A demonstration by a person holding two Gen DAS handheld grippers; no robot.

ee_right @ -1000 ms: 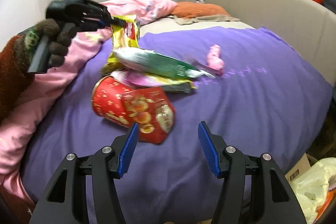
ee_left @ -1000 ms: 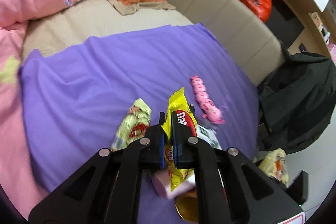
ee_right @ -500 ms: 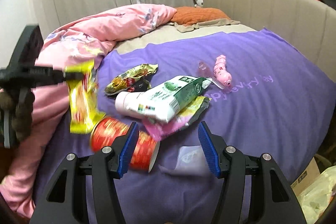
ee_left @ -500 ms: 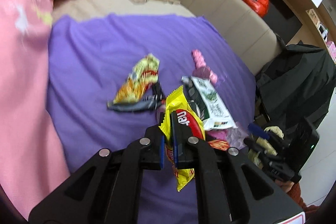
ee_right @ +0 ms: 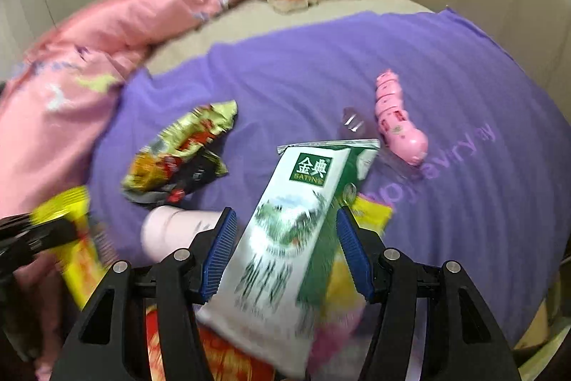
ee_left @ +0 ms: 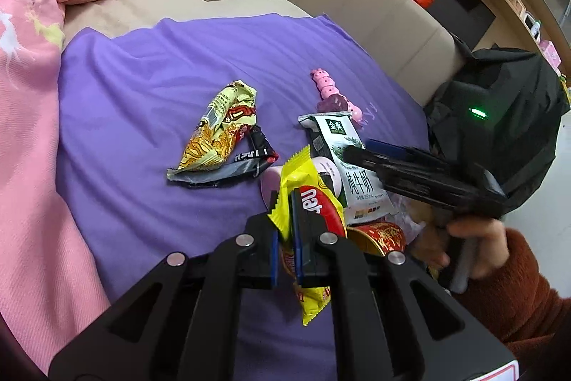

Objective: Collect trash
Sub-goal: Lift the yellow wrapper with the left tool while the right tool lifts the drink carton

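My left gripper point(ee_left: 284, 202) is shut on a yellow and red snack wrapper point(ee_left: 310, 202), held above the purple sheet point(ee_left: 142, 88). My right gripper point(ee_right: 285, 238) is open, its blue pads on either side of a green and white milk carton point(ee_right: 285, 238) without pressing it. The carton point(ee_left: 342, 159) lies on a pile with a pink cup point(ee_right: 171, 231), a red paper cup point(ee_left: 378, 234) and a yellow wrapper point(ee_right: 371, 213). A crumpled noodle packet point(ee_left: 221, 131) lies to the left on the sheet. The left gripper and its wrapper point(ee_right: 71, 238) show at the left of the right wrist view.
A pink caterpillar toy point(ee_right: 396, 116) lies on the sheet beyond the carton. A pink duvet point(ee_left: 32, 131) covers the bed's left side. A beige headboard point(ee_left: 357, 6) curves round the far edge. A black bag point(ee_left: 499, 116) hangs to the right.
My right gripper has moved forward and down, so the milk carton now lies between its open pads. My left gripper has kept its hold on the yellow wrapper and drifted slightly.
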